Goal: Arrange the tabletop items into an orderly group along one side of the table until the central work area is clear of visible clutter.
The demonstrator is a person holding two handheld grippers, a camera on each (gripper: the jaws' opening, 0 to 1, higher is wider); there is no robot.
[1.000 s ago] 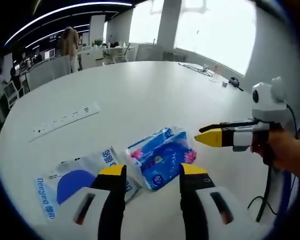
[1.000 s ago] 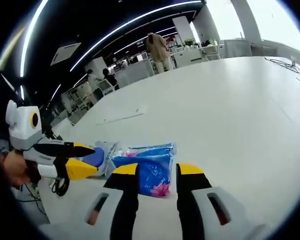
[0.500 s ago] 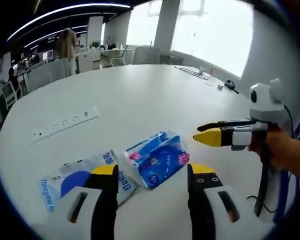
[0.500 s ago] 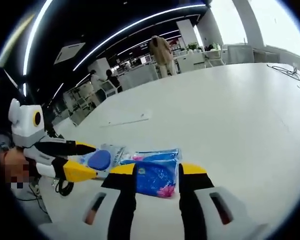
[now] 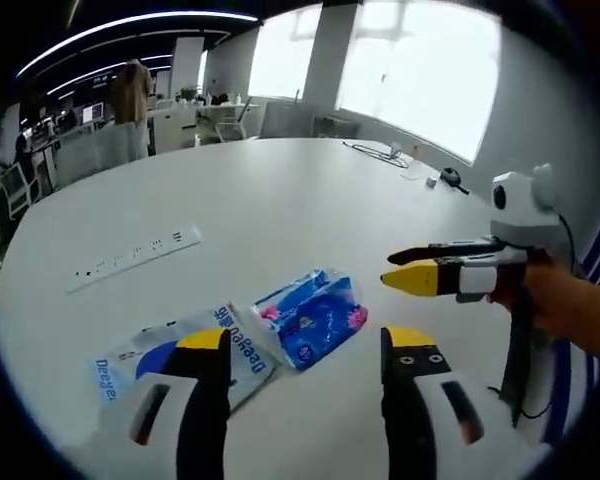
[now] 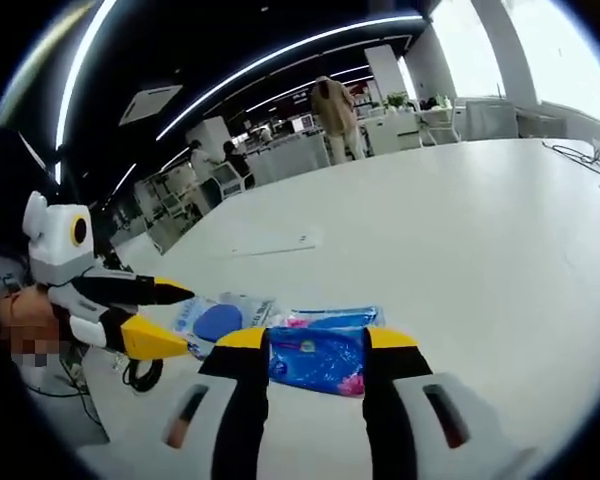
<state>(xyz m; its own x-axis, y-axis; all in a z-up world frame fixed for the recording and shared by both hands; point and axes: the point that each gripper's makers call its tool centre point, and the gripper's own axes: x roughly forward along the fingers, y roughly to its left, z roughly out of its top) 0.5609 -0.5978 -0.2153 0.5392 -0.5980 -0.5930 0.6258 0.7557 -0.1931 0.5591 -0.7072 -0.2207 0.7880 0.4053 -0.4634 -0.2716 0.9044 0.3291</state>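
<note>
blue tissue pack point(image 5: 312, 316) on table point(image 5: 280, 200), ahead of & between left gripper point(image 5: 305, 345) jaws, spread wide, not touching; right gripper point(image 6: 315, 342) also wide.

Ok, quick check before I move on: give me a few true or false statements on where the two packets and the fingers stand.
1. The blue tissue pack lies on the white table. True.
2. The left gripper is shut on the tissue pack. False: its fingers are spread, holding nothing.
3. The white packet with the blue circle lies beside the tissue pack. True.
4. The right gripper holds the power strip. False: the strip lies apart on the table, and the gripper is open.
</note>
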